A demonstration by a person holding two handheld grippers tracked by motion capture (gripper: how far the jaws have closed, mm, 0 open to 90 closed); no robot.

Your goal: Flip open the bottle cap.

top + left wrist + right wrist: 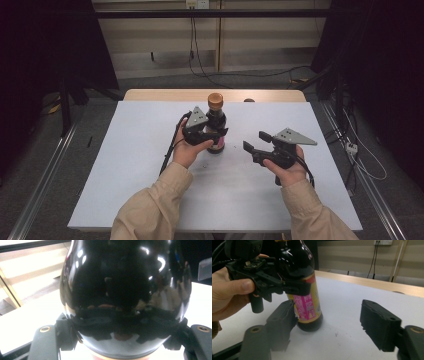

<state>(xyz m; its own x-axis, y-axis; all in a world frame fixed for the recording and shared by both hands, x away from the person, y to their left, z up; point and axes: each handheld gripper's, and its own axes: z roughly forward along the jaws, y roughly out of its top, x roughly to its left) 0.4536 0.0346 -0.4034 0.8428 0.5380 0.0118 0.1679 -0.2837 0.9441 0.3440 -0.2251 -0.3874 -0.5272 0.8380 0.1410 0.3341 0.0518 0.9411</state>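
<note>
Clamping the dark sauce bottle (pixel 216 125) around its belly, the left gripper (pixel 210 134) has both jaws pressed to the glass; the left gripper view shows the glossy black body (pixel 125 290) seated between them. The bottle stands upright on the counter (pixel 140 165), near the middle toward the far edge, with a brown cap (pixel 215 99) and a pink and yellow label (pixel 307 305). The left hand (pixel 186 150) wraps the gripper from the bottle's left. The right gripper (pixel 257 142) hangs apart from the bottle on its right, jaws spread and nothing between them; in the right gripper view its pads (pixel 378 325) frame bare counter, the bottle's base just beyond the left one. The right hand (pixel 287 170) holds it above the surface. A cable (pixel 170 150) trails down from the left gripper across the counter. Open counter lies to both sides and along the near edge; a wooden strip (pixel 165 94) borders the far edge.
</note>
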